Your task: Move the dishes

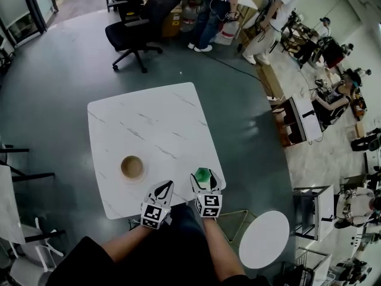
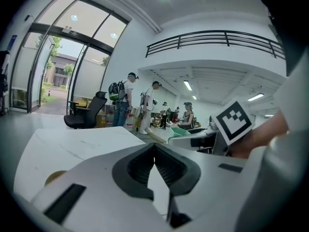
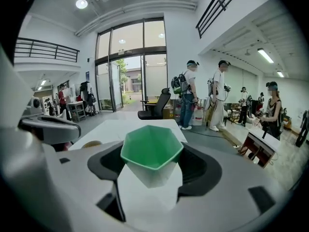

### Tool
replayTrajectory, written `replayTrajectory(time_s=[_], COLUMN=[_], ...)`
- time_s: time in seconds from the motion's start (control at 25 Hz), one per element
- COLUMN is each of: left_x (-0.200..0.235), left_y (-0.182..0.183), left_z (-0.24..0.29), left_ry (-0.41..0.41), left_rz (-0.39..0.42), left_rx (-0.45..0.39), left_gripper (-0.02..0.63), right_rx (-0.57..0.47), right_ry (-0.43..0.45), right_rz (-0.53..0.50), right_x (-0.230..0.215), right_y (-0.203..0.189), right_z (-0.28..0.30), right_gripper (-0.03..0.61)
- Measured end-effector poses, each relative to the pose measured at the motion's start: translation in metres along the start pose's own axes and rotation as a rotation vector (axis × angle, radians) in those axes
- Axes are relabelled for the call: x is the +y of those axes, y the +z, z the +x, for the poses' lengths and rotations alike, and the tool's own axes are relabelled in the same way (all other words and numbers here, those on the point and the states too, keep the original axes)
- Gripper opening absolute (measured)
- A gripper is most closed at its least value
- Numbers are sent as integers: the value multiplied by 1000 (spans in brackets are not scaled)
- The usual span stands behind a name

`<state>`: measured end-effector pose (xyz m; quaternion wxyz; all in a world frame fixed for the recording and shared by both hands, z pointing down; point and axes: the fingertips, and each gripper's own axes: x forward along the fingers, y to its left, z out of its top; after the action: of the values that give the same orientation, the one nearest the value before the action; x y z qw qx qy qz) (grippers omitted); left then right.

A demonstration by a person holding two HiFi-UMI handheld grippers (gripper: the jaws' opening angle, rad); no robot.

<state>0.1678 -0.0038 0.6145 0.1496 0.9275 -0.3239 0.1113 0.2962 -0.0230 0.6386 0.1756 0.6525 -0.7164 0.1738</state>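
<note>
1. Carrying, by the look of things: green cup [image 1: 203, 174] gripped at the near right corner of the white table [image 1: 149, 124]. Hard to tell whether lifted clear of the top or resting on it.
2. Right gripper [image 1: 203, 181]: jaws apart by just the cup's width and pressed against its faceted walls on either side, below the green rim. Mouth of the cup upward, close to level, apparently empty inside.
3. Left gripper [image 1: 164, 187]: jaws together, tips meeting, nothing between them. Parked just beside the right gripper, over the table's near edge.
4. Brown dish [image 1: 132, 167]: flat on the table, beyond and to the left of the left gripper, apart from both claws and from the cup. Probably the other piece to be moved.
5. Next move, as a judgement only: keep the squeeze steady and the cup upright while carrying, then lower gently before letting go. No destination named in the task, so no saying where.
6. For the brown dish: would call for opening the left jaws first, then coming in low at its rim, given so shallow a shape.
</note>
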Motion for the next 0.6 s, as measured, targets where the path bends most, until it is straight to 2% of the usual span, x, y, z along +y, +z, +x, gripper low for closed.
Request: replayTrajectory(time_s=[0.2,0.32,0.48,0.6], left_x=[12,13,9,9], left_y=[6,3,-2,0], left_z=[29,42,61,74], left_ry=[90,145,195,228], left_rz=[-30,-30,-31,-85], left_rx=[7,28,64,56], left_gripper=[18,18,18,18], right_rx=[17,50,79,105], right_ry=[17,59,122,184], right_rz=[-6,-6,-11,-49], right_x=[-50,-74,-92,-93], right_y=[-6,-17,-33,-47], right_z=[45,71,94,107], right_gripper=[344,344,344,344])
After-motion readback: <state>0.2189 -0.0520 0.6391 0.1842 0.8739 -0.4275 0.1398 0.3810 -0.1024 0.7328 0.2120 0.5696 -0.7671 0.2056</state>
